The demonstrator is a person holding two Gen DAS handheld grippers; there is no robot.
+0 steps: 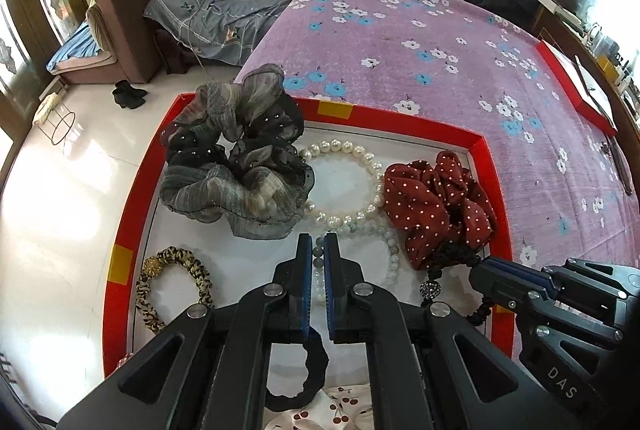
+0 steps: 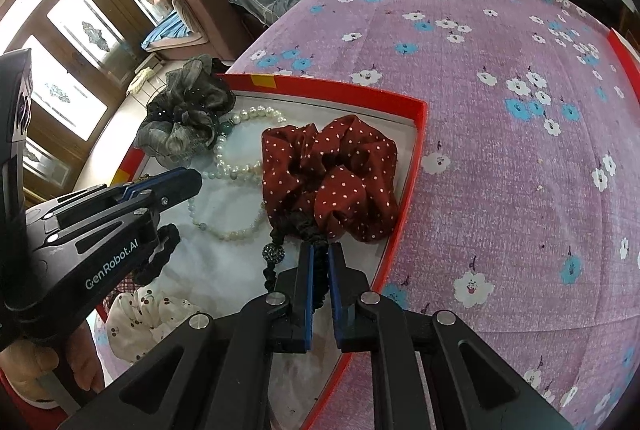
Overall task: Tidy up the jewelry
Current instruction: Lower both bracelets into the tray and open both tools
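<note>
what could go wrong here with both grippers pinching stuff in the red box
1. The left gripper is shut on the pale bead bracelet, which lies against the pearl bracelet; lifting may drag both.
2. The right gripper pinches the black beaded hair tie, partly tucked under the red dotted scrunchie, which could be pulled out over the red box wall.

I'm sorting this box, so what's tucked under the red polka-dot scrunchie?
From beneath the red white-dotted fabric scrunchie's near edge a black beaded hair tie with a sparkly ball pokes out. How far it runs underneath, and anything else there, is covered.
</note>
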